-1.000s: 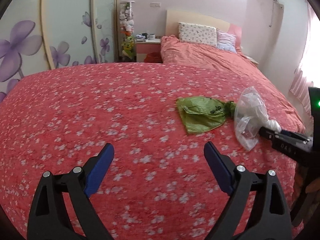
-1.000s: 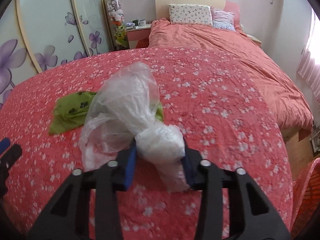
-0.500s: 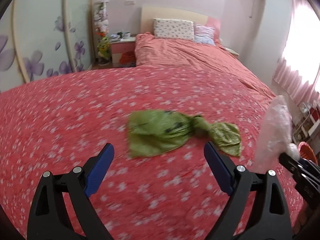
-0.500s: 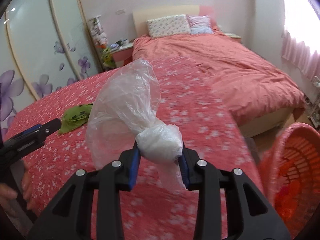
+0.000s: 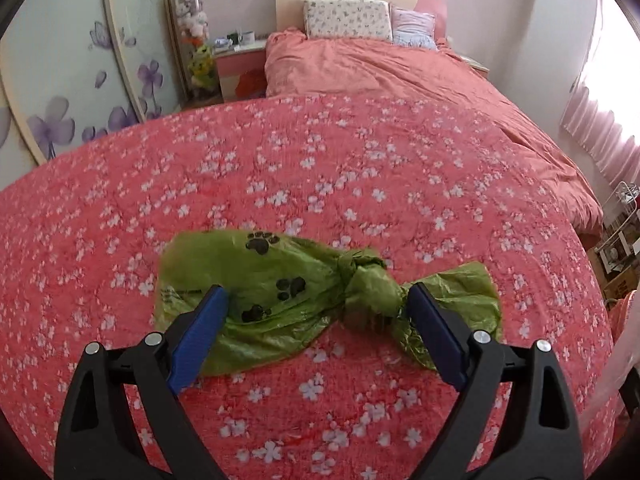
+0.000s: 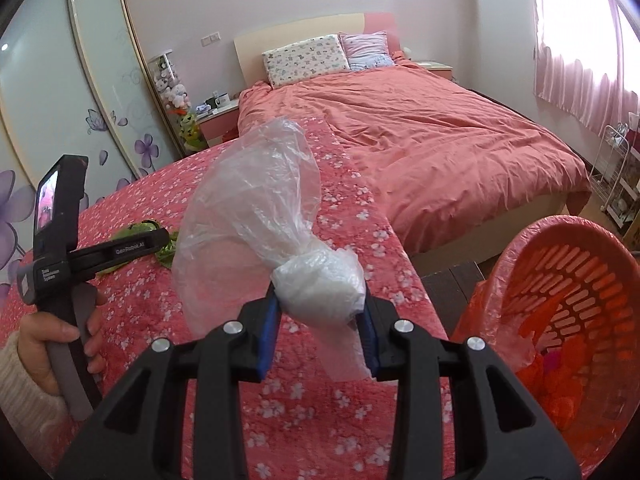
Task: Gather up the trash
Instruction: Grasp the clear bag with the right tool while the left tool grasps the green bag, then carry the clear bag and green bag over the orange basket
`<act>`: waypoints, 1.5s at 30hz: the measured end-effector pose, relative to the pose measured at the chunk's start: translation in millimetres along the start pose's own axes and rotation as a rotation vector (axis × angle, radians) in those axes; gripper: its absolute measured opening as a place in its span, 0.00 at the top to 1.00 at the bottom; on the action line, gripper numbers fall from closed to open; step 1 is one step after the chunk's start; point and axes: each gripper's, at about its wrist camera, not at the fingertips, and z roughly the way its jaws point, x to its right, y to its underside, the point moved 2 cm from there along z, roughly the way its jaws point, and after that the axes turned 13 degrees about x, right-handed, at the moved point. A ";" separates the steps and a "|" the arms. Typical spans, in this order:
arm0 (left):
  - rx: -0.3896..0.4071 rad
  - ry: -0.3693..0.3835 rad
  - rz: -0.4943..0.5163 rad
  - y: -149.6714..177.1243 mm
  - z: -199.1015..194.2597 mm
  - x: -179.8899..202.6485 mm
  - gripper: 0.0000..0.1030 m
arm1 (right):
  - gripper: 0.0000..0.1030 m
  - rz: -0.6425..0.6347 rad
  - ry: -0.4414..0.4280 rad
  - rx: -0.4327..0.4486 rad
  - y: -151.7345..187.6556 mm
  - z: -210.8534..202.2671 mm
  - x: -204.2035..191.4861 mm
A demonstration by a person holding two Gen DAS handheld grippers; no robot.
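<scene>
While the left claw hangs low over the flowered red bedspread, its blue pads stand on either side of a knotted green bag printed with black paw marks; the jaws are closing, the bag lies between them, and neither pad presses on it. The green bag rests flat on the bedspread, its knot nearer the right-hand pad and its loose tail spread beyond that pad. Seen from the right wrist, the same claw is held by a hand in a cream knitted sleeve, its tip over the green bag at the left of the bed. The right claw pinches a clear plastic bag at its white bunched end, with the empty part billowing up and forward above the bedspread. An orange slotted basket, lined with thin reddish plastic, stands on the floor beside the bed at lower right, just right of this claw. Farther back lie a plain coral duvet, two pillows and a headboard.
</scene>
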 end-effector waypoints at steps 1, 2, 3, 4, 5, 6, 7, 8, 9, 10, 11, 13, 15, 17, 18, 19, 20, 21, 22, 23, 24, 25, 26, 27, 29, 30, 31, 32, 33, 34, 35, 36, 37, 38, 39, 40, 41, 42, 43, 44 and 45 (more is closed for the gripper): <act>0.005 0.009 0.012 0.6 -1.8 1.9 0.23 | 0.66 0.006 -0.001 -0.001 1.7 -0.3 0.9; 0.008 0.014 0.023 1.0 -3.0 3.7 0.32 | 0.66 0.016 -0.003 -0.004 2.4 -0.3 1.7; 0.014 0.021 0.035 1.3 -4.9 5.6 0.43 | 0.66 0.025 -0.006 -0.006 3.0 -0.3 2.2; 0.020 0.033 0.043 1.3 -7.0 7.7 0.48 | 0.66 0.028 -0.006 -0.006 3.5 -0.5 2.3; 0.024 0.045 0.049 0.7 -7.9 9.0 0.59 | 0.66 0.031 -0.007 -0.005 3.0 -0.3 2.4; 0.026 0.054 0.052 0.5 -8.3 10.8 0.69 | 0.66 0.032 -0.009 -0.004 3.4 -1.5 2.2; 0.029 0.064 0.051 1.0 -9.5 11.9 0.71 | 0.66 0.031 -0.011 -0.002 3.8 -3.5 2.0; 0.031 0.072 0.047 1.3 -10.5 12.6 0.75 | 0.66 0.029 -0.011 0.000 4.0 -5.5 2.6; 0.034 0.077 0.044 1.6 -11.2 12.4 0.76 | 0.66 0.028 -0.010 0.003 3.7 -7.9 2.6; 0.037 0.081 0.041 1.8 -11.8 12.4 0.77 | 0.66 0.027 -0.009 0.008 3.1 -11.1 2.7; 0.043 0.088 0.036 2.5 -15.7 11.7 0.78 | 0.66 0.028 -0.007 0.013 2.6 -14.4 3.0; 0.052 0.096 0.028 1.8 -22.4 11.2 0.78 | 0.66 0.030 -0.002 0.027 -0.6 -21.2 6.1; 0.070 0.102 0.028 2.1 -30.7 11.7 0.78 | 0.66 0.035 0.004 0.041 -2.5 -29.1 8.6; 0.097 0.105 0.038 0.7 -43.4 12.6 0.78 | 0.66 0.042 0.010 0.057 -4.9 -37.8 10.0; 0.107 0.107 0.041 -0.7 -48.6 12.8 0.78 | 0.66 0.046 0.013 0.064 -5.7 -41.8 10.2; 0.118 0.112 0.044 -1.0 -56.0 14.0 0.78 | 0.66 0.050 0.015 0.072 -6.6 -46.5 10.9; 0.126 0.114 0.045 -0.6 -60.5 16.6 0.78 | 0.66 0.053 0.016 0.079 -7.6 -50.1 12.1; 0.137 0.118 0.047 -0.1 -67.6 17.5 0.78 | 0.66 0.056 0.019 0.086 -8.0 -53.9 12.7; 0.147 0.123 0.050 1.3 -74.6 17.8 0.78 | 0.66 0.059 0.022 0.095 -8.5 -58.3 13.2; 0.153 0.128 0.052 2.2 -78.6 19.3 0.78 | 0.66 0.062 0.024 0.102 -9.0 -62.5 14.0; 0.160 0.132 0.056 2.8 -84.9 21.2 0.78 | 0.66 0.066 0.025 0.108 -9.1 -67.0 14.5; 0.166 0.138 0.058 3.2 -91.1 23.5 0.78 | 0.66 0.071 0.026 0.115 -9.1 -71.6 15.0; 0.171 0.146 0.059 3.8 -96.6 25.8 0.78 | 0.66 0.074 0.027 0.121 -9.2 -75.1 16.1; 0.176 0.152 0.061 4.1 -101.3 26.7 0.78 | 0.66 0.076 0.030 0.127 -8.6 -79.3 16.6; 0.186 0.165 0.067 5.6 -111.6 31.6 0.78 | 0.66 0.080 0.038 0.143 -7.8 -89.4 17.4; 0.190 0.171 0.069 6.9 -115.8 33.8 0.78 | 0.66 0.082 0.043 0.152 -8.0 -94.3 18.6; 0.195 0.178 0.072 8.1 -120.0 36.4 0.78 | 0.66 0.084 0.046 0.158 -8.5 -97.9 20.2; 0.200 0.185 0.078 9.4 -125.2 39.7 0.78 | 0.66 0.088 0.051 0.167 -8.8 -103.7 21.5; 0.203 0.197 0.084 10.8 -130.2 43.7 0.78 | 0.66 0.091 0.055 0.174 -8.7 -107.7 22.8; 0.204 0.209 0.089 12.6 -135.2 48.5 0.78 | 0.66 0.094 0.060 0.181 -8.5 -111.7 24.8; 0.205 0.217 0.094 14.0 -139.0 52.1 0.78 | 0.66 0.096 0.068 0.190 -8.4 -117.0 27.3; 0.208 0.227 0.099 15.0 -143.2 55.5 0.78 | 0.66 0.098 0.075 0.197 -8.5 -121.3 30.2; 0.211 0.239 0.108 16.3 -147.6 61.2 0.78 | 0.66 0.100 0.082 0.204 -9.1 -125.6 34.1; 0.213 0.246 0.112 17.7 -150.7 64.4 0.78 | 0.66 0.102 0.089 0.210 -9.6 -129.1 35.3; 0.215 0.257 0.117 19.0 -154.6 68.0 0.78 | 0.66 0.105 0.094 0.215 -9.6 -133.0 36.8; 0.217 0.267 0.121 20.7 -158.0 70.7 0.78 | 0.66 0.110 0.103 0.223 -9.5 -137.5 40.6; 0.222 0.279 0.128 22.5 -162.3 76.8 0.78 | 0.66 0.114 0.111 0.229 -8.9 -141.3 41.3; 0.225 0.287 0.133 23.2 -165.3 81.1 0.78 | 0.66 0.117 0.120 0.234 -8.8 -144.3 44.6; 0.230 0.301 0.141 24.1 -169.2 87.7 0.78 | 0.66 0.123 0.134 0.241 -8.5 -148.4 49.0; 0.235 0.309 0.147 25.9 -171.9 91.3 0.78 | 0.66 0.126 0.141 0.245 -8.9 -150.4 52.0; 0.239 0.318 0.155 27.4 -175.2 96.5 0.78 | 0.66 0.133 0.151 0.250 -8.7 -153.7 56.5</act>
